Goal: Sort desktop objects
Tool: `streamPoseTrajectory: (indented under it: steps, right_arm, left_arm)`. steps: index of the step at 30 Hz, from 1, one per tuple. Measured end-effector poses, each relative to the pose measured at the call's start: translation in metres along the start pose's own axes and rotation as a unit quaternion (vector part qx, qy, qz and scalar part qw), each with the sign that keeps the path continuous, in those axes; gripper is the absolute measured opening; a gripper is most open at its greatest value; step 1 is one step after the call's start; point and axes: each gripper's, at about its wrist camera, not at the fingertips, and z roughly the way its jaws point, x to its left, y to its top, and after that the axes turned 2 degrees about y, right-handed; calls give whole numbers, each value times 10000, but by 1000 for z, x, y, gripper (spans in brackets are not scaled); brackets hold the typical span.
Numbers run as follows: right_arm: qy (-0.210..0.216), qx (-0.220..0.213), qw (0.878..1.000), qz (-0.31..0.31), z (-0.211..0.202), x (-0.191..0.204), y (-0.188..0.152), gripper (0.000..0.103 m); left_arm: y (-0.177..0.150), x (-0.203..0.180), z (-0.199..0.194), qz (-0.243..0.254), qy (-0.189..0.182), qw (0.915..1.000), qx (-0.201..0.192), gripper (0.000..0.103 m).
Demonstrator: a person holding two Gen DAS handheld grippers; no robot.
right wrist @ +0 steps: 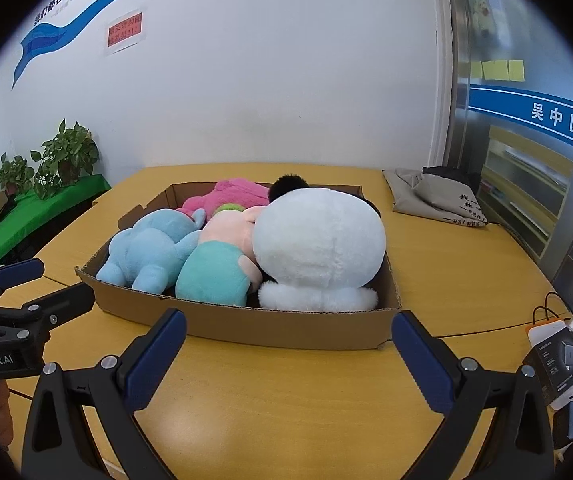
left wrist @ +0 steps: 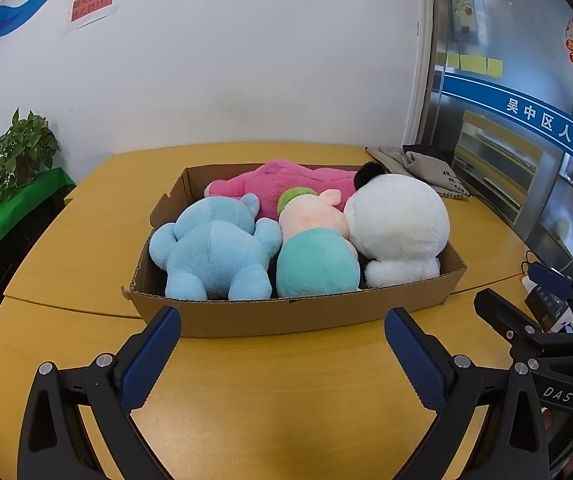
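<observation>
Four soft toys fill the cardboard box [left wrist: 286, 312] at mid-frame on the table [left wrist: 266, 400] — by the look of it the sorting is done or nearly so. They lie packed side by side, likely so that all fit: the blue bear [left wrist: 214, 252] at left, the pink-and-teal doll [left wrist: 314, 256] in the middle, the white panda [left wrist: 398, 224] at right, and the pink toy [left wrist: 278, 184] across the back.

The left gripper [left wrist: 282, 328] hangs just short of the box's near wall, fingers wide apart and holding nothing. The right gripper [right wrist: 288, 330] does likewise, apart and empty — both seem drawn back from the box.

Readable writing: "DAS" on the other gripper at lower right of the left view, "GenRobot.AI" at lower left of the right view, and "吴中区人才" on the blue band [left wrist: 526, 114] at right. The red notice [left wrist: 92, 4] at upper left is too blurred to read.
</observation>
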Motion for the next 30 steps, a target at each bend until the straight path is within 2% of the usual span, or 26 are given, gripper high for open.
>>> streamPoseTrajectory:
  steps: [30]
  right_arm:
    - [-61,151,9999,1,-3,-1,-10,103]
  left_arm:
    - [-12,-2,-12,67,-65,9999,72,103]
